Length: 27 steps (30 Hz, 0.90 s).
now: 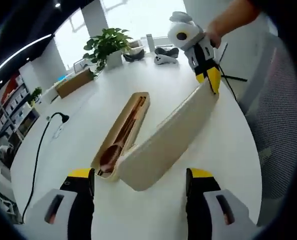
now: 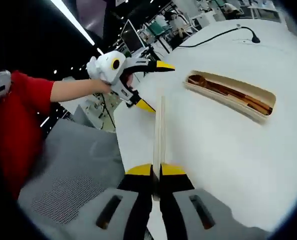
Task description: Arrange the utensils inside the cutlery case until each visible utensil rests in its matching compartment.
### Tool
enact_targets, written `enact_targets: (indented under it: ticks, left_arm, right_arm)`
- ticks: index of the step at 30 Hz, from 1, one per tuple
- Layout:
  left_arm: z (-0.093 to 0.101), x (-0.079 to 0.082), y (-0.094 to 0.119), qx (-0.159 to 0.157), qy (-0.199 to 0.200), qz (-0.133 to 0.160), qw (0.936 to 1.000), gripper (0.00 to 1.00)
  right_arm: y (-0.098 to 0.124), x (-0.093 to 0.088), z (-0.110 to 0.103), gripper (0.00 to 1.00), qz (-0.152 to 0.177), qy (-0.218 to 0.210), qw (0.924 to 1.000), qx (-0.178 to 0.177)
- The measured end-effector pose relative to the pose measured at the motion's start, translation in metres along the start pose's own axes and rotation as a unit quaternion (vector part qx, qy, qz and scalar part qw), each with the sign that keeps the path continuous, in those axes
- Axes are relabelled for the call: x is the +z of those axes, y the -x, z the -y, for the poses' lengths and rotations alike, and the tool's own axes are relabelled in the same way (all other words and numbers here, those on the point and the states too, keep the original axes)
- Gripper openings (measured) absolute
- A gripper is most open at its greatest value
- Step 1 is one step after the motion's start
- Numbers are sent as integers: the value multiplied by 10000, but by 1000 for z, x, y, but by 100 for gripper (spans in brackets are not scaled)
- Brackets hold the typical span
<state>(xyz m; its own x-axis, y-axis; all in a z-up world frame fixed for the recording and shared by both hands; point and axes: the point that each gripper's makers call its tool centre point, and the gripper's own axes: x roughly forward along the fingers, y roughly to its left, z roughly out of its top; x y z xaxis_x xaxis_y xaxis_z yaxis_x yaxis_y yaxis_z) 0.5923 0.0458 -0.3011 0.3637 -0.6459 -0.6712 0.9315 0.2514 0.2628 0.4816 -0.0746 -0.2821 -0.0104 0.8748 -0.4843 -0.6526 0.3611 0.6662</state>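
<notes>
In the left gripper view, the left gripper (image 1: pixel 140 187) has its jaws spread wide and grasping nothing, low over the white table (image 1: pixel 88 100). Ahead of them lies the open cutlery case (image 1: pixel 122 134), a long tan tray whose long axis runs away from the jaws and slightly rightward. A wooden spoon (image 1: pixel 113 150) sits inside with its bowl at the near end, just beyond the left jaw. The case lid (image 1: pixel 171 137) slants from beside the tray's near end up toward the right gripper (image 1: pixel 211 77), whose yellow tips meet the lid's far end. The lid's near corner seems to rest on the table just beside the tray, though contact with the tray is hard to judge. So the left gripper is nearer the tray, the right one nearer the lid's far end.

In the right gripper view, the right gripper (image 2: pixel 156 172) has its jaws clenched on the lid (image 2: pixel 159 135), seen edge-on as a thin strip running straight ahead from them. The tray (image 2: pixel 233 97) lies to the right of that strip, its long axis crossing the view, with the utensils (image 2: pixel 223 91) lying lengthwise in it. The left gripper (image 2: pixel 145 82) hangs released beyond the lid's far tip, held by a hand (image 2: pixel 100 86). Judged from this, the lid must swing right to line up over the tray.
</notes>
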Motion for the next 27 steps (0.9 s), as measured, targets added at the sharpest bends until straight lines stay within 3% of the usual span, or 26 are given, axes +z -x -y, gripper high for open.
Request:
enact_targets:
  ticks: [4, 7, 9, 11, 13, 15, 18, 19, 27]
  left_arm:
    - [-4, 2, 0, -354, -550, -236, 9976, 70]
    - [-17, 9, -4, -351, -819, -245, 9957, 75]
    - [-26, 10, -5, -296, -1053, -369, 9933, 76]
    - [-35, 14, -7, -220, -1322, -398, 9902, 76]
    - [-40, 19, -11, -275, -1292, -368, 9905, 76]
    - [-41, 25, -17, -440, -1449, -359, 9878, 76]
    - [-36, 32, -25, -748, -1908, -402, 9779, 74]
    - [-35, 33, -28, -827, -2017, -427, 9750, 73]
    - [-36, 36, -42, -1179, -2092, -535, 9693, 65]
  right_arm:
    - [5, 15, -9, 0, 347, -790, 9953, 433]
    - [8, 28, -14, 0, 580, -1202, 9876, 825]
    - [9, 32, -10, 0, 670, -1316, 9855, 836]
    - [10, 29, -13, 0, 484, -1675, 9791, 1051]
    - [8, 28, -8, 0, 445, -1660, 9795, 1054]
    - [8, 29, -8, 0, 399, -1896, 9736, 1206]
    - [9, 41, -6, 0, 549, -2376, 9583, 1492]
    - [10, 44, -5, 0, 578, -2388, 9572, 1532]
    - [18, 53, -1, 0, 382, -2349, 9559, 1723]
